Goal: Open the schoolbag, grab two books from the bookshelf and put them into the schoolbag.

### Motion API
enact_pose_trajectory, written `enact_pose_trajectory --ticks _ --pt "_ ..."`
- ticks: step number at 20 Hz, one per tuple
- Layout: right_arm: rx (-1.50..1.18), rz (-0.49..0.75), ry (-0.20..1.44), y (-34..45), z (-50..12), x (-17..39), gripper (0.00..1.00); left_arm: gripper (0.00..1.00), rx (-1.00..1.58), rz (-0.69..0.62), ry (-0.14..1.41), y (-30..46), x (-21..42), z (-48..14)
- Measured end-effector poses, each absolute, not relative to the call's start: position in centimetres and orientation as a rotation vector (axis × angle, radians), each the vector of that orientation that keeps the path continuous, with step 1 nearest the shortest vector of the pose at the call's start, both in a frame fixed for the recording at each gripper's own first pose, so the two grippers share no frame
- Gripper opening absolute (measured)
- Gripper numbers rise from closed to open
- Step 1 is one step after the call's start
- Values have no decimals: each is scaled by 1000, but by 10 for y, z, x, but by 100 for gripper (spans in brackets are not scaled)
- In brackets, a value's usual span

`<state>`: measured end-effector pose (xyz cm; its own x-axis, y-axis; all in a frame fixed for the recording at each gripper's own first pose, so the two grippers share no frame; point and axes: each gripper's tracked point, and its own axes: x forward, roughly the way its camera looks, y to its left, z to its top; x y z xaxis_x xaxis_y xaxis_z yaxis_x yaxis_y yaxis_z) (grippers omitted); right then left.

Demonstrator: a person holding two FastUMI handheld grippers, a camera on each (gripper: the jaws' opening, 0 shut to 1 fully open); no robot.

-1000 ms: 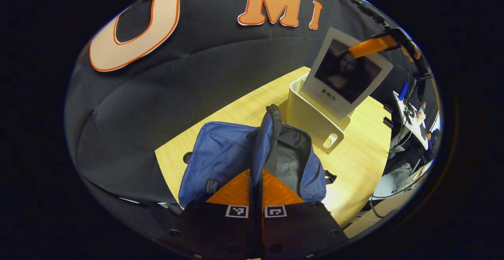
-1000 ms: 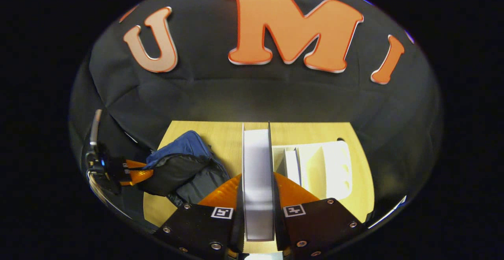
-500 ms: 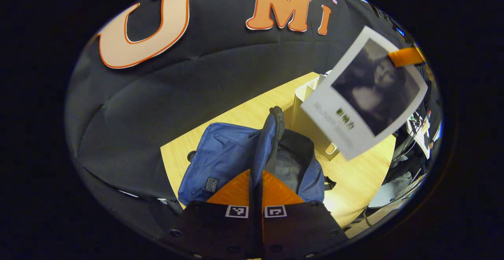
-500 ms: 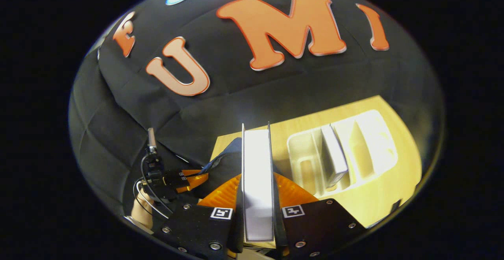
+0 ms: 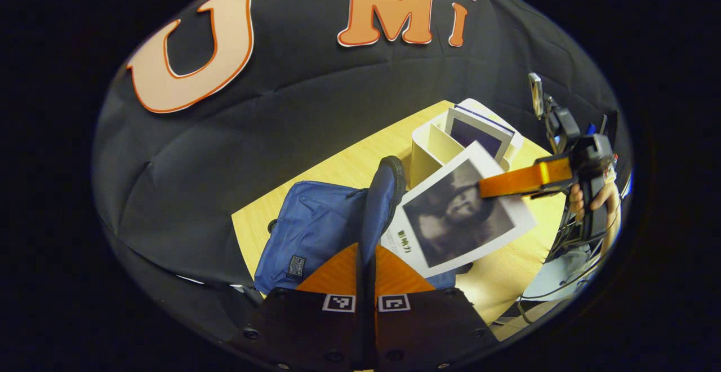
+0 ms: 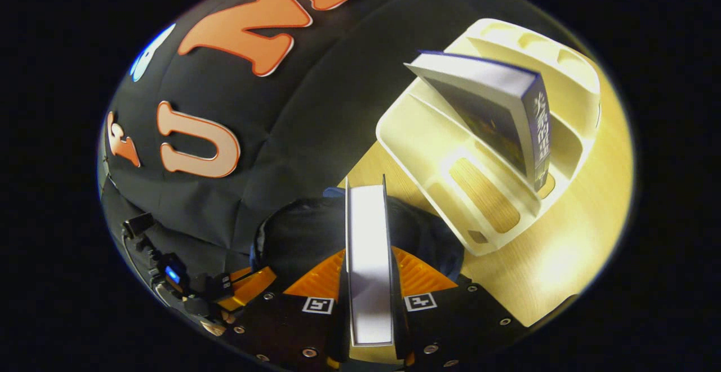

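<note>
A: What moved?
B: The white book [image 5: 459, 214] came down from the bookshelf [image 5: 431, 149], now over the open schoolbag [image 5: 315, 231] on the table [image 5: 507, 273].
A: Jaws?
B: Right gripper [image 6: 369, 279] clamps that book; left gripper [image 5: 366, 273] pinches the flap [image 5: 383, 191]. 1 dark book [image 6: 507, 113] is in the shelf.

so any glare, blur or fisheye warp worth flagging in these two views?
Right gripper view: glare washes out the page edges of the white-covered book and hot-spots the cream plastic bookshelf and pale wooden table; the shelf bows strongly. Left gripper view: evenly lit, sharp, the blue fabric schoolbag crisp; table edges curve toward the rim.
</note>
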<state>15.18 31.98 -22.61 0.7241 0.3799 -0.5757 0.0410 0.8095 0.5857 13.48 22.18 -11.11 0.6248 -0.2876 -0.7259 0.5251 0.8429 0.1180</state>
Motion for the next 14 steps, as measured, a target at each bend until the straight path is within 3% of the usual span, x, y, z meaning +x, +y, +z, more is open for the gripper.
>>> enact_pose_trajectory --ticks 3,5,8,14 --pt "635 199 770 345 -257 167 31 1 360 -492 774 213 133 -109" --pt "630 186 697 361 -268 186 31 1 366 -497 765 209 134 -104" --pt "641 159 604 376 -267 206 30 1 355 -513 761 203 132 -101" --pt "640 144 582 382 -270 213 31 1 360 -521 762 204 131 -102"
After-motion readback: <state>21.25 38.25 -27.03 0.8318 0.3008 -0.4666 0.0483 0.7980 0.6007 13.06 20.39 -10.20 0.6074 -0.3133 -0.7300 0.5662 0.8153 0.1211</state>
